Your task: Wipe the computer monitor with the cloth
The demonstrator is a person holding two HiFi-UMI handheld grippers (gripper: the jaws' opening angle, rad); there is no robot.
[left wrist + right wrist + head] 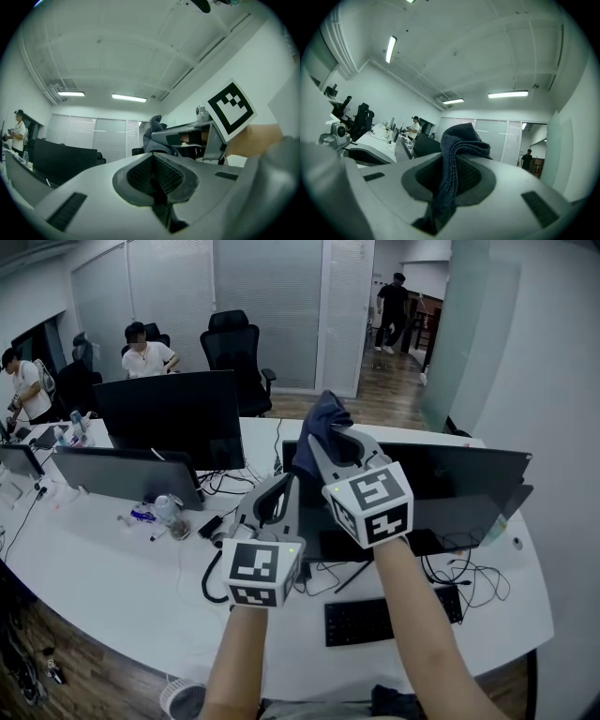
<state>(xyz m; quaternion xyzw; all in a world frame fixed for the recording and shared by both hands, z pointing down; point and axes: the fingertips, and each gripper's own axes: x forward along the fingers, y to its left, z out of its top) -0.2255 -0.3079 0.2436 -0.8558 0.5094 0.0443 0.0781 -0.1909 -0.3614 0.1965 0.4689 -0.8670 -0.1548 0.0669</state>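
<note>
The right gripper (333, 439), clamped on the cloth (319, 418), should lay it flat on the monitor (469, 476) and press lightly; the left gripper (279, 493) is closed on nothing.

The right gripper (330, 441) and cloth (322, 418) hide the monitor's (469, 488) left part; a forearm (417, 615) (the right) covers the keyboard's (356, 622) middle.

The left claw (280, 482) and the right claw (330, 434) were moulded in pale grey plastic, with broad, rounded shells. The left cube (262, 570) and the right cube (368, 502) were white, each face printed with a black square marker. The inner pads (138, 174) were dark and finely ribbed, framed by a dark rim. Dark rectangular slots (66, 211) were set into the shells. The forearms (234, 662) were bare.
</note>
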